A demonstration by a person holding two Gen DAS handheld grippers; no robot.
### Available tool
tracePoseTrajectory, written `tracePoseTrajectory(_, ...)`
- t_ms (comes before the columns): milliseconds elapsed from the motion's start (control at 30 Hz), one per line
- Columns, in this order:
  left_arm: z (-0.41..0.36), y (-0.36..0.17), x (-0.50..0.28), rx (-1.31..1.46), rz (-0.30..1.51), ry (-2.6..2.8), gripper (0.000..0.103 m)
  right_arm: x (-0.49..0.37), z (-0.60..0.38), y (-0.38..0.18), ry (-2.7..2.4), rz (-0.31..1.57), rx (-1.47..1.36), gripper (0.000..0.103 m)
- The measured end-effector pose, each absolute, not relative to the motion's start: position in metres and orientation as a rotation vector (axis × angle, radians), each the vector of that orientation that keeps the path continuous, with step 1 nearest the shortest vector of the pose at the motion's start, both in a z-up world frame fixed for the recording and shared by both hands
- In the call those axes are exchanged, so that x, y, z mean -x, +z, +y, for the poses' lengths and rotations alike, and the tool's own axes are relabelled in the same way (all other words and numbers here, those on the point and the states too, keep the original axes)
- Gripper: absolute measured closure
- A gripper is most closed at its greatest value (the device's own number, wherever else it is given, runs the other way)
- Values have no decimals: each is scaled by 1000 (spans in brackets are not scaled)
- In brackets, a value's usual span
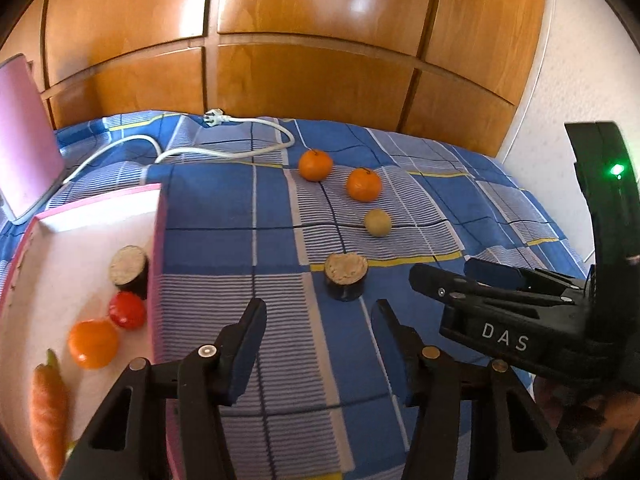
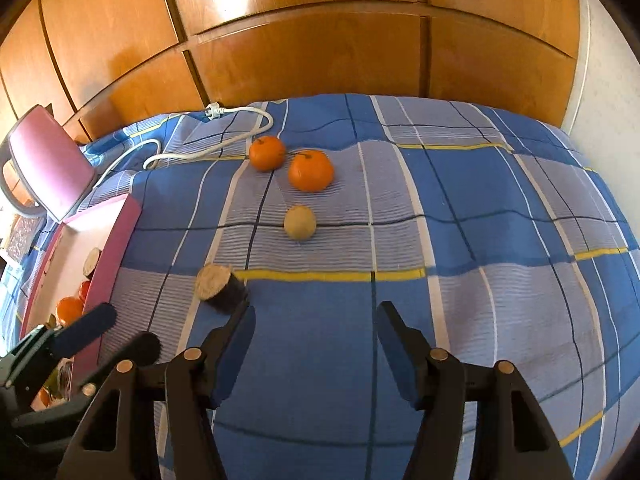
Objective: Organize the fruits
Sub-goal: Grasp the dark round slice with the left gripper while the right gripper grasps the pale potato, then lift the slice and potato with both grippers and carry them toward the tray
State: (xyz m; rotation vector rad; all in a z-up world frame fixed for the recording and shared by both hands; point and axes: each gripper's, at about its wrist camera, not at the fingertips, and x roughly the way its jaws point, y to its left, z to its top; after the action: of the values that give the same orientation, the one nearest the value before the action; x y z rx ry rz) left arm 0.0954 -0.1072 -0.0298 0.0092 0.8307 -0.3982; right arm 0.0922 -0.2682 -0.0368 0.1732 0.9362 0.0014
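Two oranges [image 1: 315, 165] [image 1: 363, 185], a small tan fruit [image 1: 377, 222] and a dark cut stub with a pale face [image 1: 345, 276] lie on the blue checked bedcover. A pink-rimmed white box [image 1: 158, 264] at left holds another stub [image 1: 129, 270], a red tomato [image 1: 127, 310], an orange fruit [image 1: 93, 343] and a carrot [image 1: 49, 412]. My left gripper [image 1: 318, 344] is open and empty, just short of the stub on the cover. My right gripper [image 2: 316, 344] is open and empty; it also shows in the left wrist view [image 1: 440, 276]. The stub [image 2: 220, 286] lies by its left finger.
A white power cable with plug [image 1: 224, 136] runs across the far side of the bedcover. The pink box lid [image 1: 28, 136] leans at the far left. A wooden wardrobe [image 1: 320, 40] stands behind the bed. A white wall [image 1: 580, 80] is at right.
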Motion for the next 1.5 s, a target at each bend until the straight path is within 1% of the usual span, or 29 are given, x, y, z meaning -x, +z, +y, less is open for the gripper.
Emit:
tracePoseTrajectory(100, -113, -33, -103, 0, 832, -398, 50, -100, -272, -38, 4, 944, -176, 43)
tracePoseTrajectory(533, -138, -51, -132, 27, 861, -404, 50, -140, -285, -32, 69, 943, -258, 44)
tracePoseTrajectory(567, -140, -52, -133, 29, 860, -407, 54, -144, -283, -33, 73, 946, -250, 44)
tracePoseTrajectory(600, -143, -54, -135, 20, 860, -414, 62, -148, -281, -35, 76, 949, -242, 45)
tracePoseTrajectory(667, -148, -59, -140, 10, 878, -413, 69, -156, -277, -41, 83, 964, -227, 48)
tracePoseTrajectory(700, -147, -62, -144, 27, 895, -413, 70, -160, -275, -43, 82, 970, -223, 48)
tracePoseTrajectory(767, -144, -65, -148, 62, 907, -413, 70, -169, -276, -50, 79, 979, -225, 52)
tracePoseTrajectory(833, -143, -67, -151, 75, 913, -412, 70, -176, -276, -57, 73, 996, -222, 59)
tracePoseTrajectory(867, -144, -68, -152, 71, 916, -411, 70, -180, -275, -61, 77, 1007, -221, 61)
tracePoseTrajectory(900, -145, -69, -153, 69, 916, -409, 70, -181, -274, -62, 73, 996, -205, 67)
tracePoseTrajectory(933, -145, -70, -153, 69, 917, -408, 70, -183, -273, -62, 72, 991, -190, 76)
tracePoseTrajectory(967, -145, -70, -153, 69, 917, -408, 70, -184, -271, -63, 78, 994, -175, 78)
tracePoseTrajectory(1100, -145, -71, -153, 67, 921, -408, 69, -179, -264, -63, 92, 993, -100, 78)
tracePoseTrajectory(1500, -136, -64, -130, 43, 916, -389, 71, -142, -284, -63, 51, 1002, -152, 78)
